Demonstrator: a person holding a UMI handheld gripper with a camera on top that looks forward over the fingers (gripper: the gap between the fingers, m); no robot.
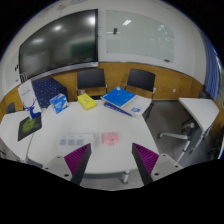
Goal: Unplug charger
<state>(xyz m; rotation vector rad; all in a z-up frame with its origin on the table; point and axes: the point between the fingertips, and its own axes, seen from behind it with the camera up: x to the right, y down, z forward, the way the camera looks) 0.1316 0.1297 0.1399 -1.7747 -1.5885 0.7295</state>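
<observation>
Above the white table (60, 140), the tongs (109, 160) gape empty; no charger discernible.

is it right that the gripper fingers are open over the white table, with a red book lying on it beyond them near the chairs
Not quite. In the gripper view the book is blue, not red. The rest holds: the gripper has its fingers open over the white table, and the book lies beyond them, near the chairs.

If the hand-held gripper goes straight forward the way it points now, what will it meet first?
The hand-held gripper, fingers open and holding nothing, points over the white table. Probably it would first meet the small pink items just ahead of the fingers, though depth is unclear. The blue box lies farther beyond.
</observation>
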